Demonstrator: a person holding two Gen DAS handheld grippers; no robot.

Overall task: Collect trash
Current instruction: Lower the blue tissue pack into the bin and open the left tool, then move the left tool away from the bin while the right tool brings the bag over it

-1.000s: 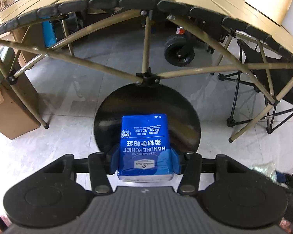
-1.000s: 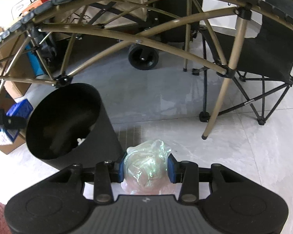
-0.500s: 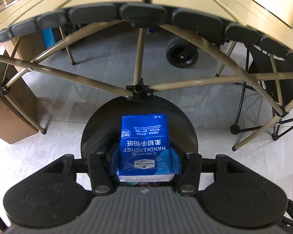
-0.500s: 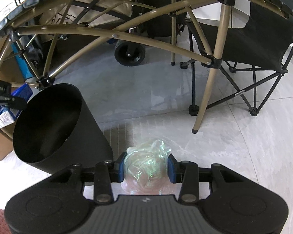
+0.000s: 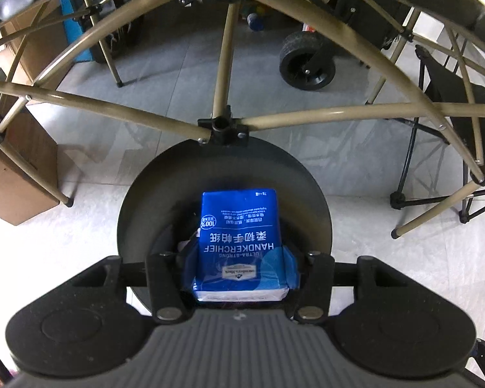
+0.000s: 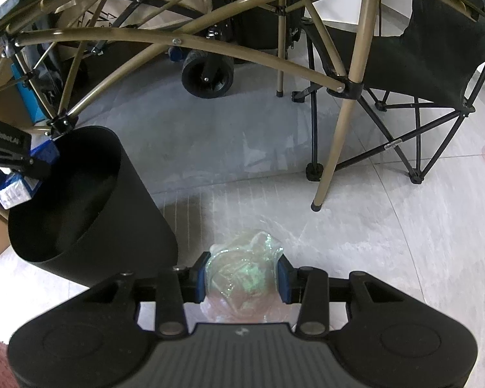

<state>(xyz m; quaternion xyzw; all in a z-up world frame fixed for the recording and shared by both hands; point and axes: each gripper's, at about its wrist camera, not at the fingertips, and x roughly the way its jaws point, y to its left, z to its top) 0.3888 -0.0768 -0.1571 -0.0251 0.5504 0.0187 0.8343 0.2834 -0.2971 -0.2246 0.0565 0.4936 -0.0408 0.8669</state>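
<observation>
My left gripper (image 5: 239, 268) is shut on a blue handkerchief tissue pack (image 5: 239, 242), held right over the mouth of the round black trash bin (image 5: 145, 207). Some pale scraps lie inside the bin beside the pack. In the right wrist view the same bin (image 6: 90, 207) stands at the left, and the left gripper (image 6: 16, 165) with the blue pack (image 6: 13, 190) hangs over its far rim. My right gripper (image 6: 242, 278) is shut on a crumpled clear plastic wrapper (image 6: 242, 274), held above the tiled floor just right of the bin.
A folding table's tan tube frame (image 5: 223, 64) arches over the bin, its black joint (image 5: 223, 126) at the bin's far rim. A cardboard box (image 5: 19, 174) stands left, a black wheel (image 5: 307, 61) behind, a black folding chair (image 6: 436, 64) at the right.
The left gripper with the tissue pack has sunk and moved in under the table frame, so the bin's mouth looks larger. The right gripper with the wrapper has hardly shifted.
</observation>
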